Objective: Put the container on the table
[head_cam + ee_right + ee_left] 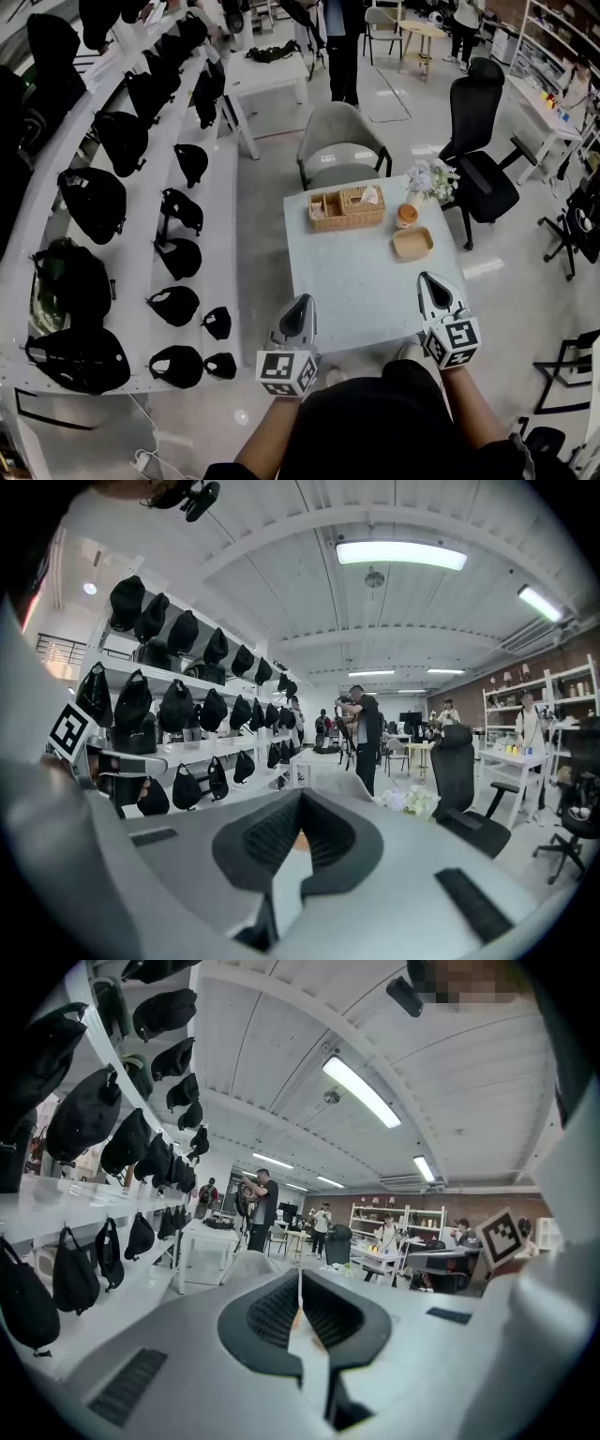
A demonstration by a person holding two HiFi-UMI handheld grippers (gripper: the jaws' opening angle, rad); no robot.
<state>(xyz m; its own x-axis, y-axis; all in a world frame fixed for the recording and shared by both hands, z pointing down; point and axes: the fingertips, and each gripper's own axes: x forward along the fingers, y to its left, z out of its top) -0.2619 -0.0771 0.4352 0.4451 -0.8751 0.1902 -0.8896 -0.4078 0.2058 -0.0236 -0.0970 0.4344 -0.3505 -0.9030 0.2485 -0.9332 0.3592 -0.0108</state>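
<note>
A pale square table (356,281) stands in front of me in the head view. On its far side sit a wicker basket (347,208) with compartments, a small orange cup (407,216), a shallow tan container (412,244) and a bunch of pale flowers (431,178). My left gripper (298,314) hovers at the table's near left corner, jaws shut with nothing between them. My right gripper (437,292) hangs over the near right edge, also shut and empty. In each gripper view the jaws meet at the tip, left gripper (299,1283) and right gripper (300,803), and point level across the room.
White shelves (220,216) with several black bags and caps run along the left. A grey armchair (342,141) stands behind the table and a black office chair (483,141) at its right. A person (342,47) stands further back beside a white table (267,70).
</note>
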